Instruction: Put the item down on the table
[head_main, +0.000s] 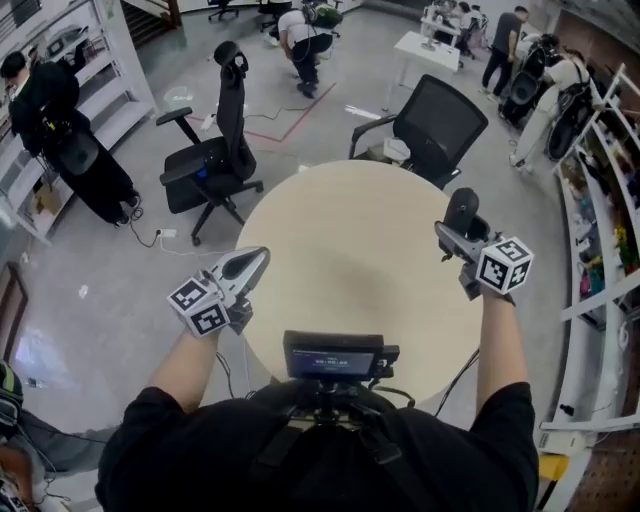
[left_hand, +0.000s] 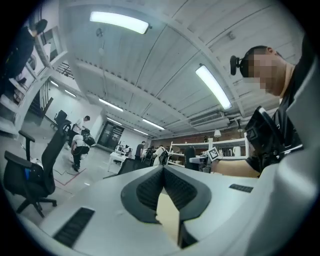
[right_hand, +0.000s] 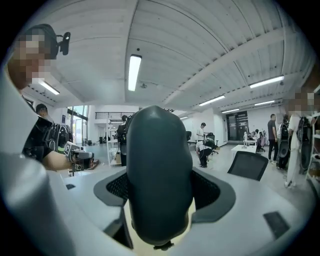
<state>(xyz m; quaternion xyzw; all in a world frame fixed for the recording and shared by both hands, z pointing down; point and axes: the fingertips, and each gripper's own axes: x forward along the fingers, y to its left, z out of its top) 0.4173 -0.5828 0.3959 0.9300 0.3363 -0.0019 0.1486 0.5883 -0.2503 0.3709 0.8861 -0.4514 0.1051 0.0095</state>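
Dark rounded item (head_main: 461, 208) pinched in the right claw (head_main: 452, 232) at frame right, by the round beige desk (head_main: 350, 270) edge, left claw (head_main: 258, 258) pressed together, empty, lower left, chest screen (head_main: 333, 357) writing too small to read

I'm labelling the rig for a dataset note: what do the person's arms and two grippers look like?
The left gripper and right gripper each have a pale grey wedge-shaped body, dark ribbed pads on the jaws and a white cube with black square markers. The person wears a black short-sleeved top.

Head view overlooks table (head_main: 350, 260); gripper views skim it.
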